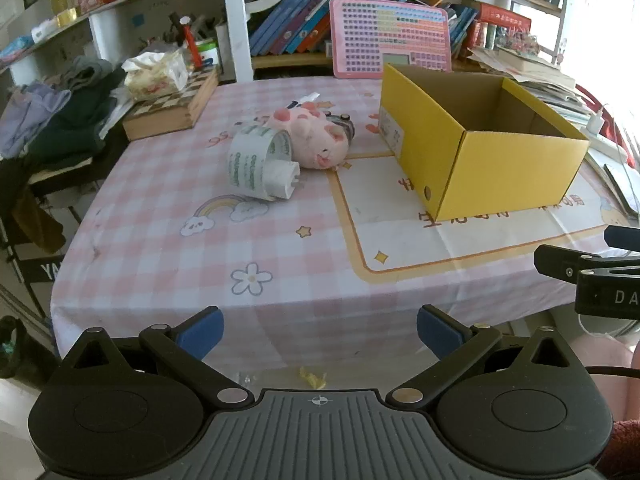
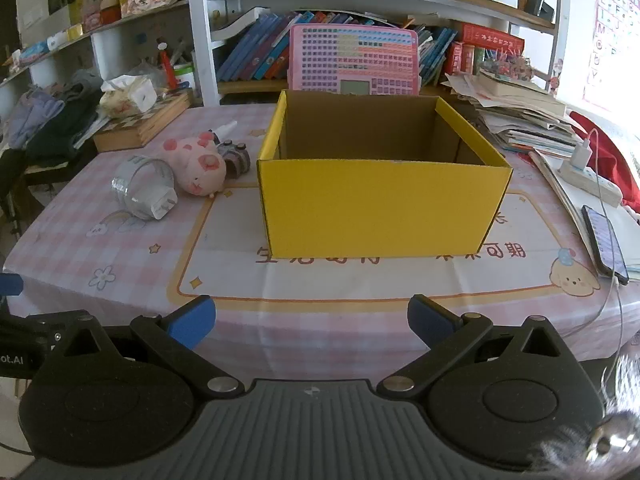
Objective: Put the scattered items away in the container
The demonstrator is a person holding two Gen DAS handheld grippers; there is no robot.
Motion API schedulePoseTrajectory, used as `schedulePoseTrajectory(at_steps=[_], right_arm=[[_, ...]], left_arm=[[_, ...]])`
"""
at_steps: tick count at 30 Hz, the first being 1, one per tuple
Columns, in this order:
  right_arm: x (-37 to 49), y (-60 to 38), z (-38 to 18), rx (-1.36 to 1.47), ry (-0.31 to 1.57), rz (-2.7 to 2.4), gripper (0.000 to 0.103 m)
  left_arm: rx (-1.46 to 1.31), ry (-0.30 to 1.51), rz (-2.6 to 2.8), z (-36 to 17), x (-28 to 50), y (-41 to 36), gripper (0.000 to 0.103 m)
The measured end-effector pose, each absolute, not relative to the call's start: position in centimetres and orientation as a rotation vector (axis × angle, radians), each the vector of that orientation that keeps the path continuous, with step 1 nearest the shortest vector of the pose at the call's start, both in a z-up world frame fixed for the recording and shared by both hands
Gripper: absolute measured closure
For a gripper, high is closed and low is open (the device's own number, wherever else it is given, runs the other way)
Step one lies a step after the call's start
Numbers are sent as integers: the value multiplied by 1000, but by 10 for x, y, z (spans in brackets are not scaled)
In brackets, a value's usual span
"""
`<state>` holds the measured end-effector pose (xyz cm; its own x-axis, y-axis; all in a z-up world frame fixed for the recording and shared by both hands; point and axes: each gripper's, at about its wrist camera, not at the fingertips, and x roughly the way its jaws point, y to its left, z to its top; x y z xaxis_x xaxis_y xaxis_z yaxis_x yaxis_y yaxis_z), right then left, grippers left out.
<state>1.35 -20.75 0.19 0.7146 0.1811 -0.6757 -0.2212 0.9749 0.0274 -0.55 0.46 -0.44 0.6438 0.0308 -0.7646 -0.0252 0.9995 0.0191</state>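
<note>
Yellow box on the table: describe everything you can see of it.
The yellow box is an open-topped corrugated cardboard carton, yellow outside, plain brown inside. It stands upright on the pink checked tablecloth, over its printed cream panel. No lid shows, and what can be seen of its inside is empty. One end bears a small label and a round hole, seen from the left wrist. Neither gripper touches it; the pink plush pig lies apart, to its left.

White bookshelf behind table; bright daylight from right

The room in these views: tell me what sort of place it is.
Probably a child's study corner at home: shelves of picture books, a pink learning tablet propped behind the yellow cardboard box, and a cartoon-print pink checked tablecloth.
</note>
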Motion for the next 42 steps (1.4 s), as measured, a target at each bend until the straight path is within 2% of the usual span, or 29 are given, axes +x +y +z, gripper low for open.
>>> schedulePoseTrajectory(at_steps=[42], right_arm=[[20, -197, -4, -76, 775, 229, 0]], left_arm=[[-4, 898, 27, -13, 0, 12, 0]])
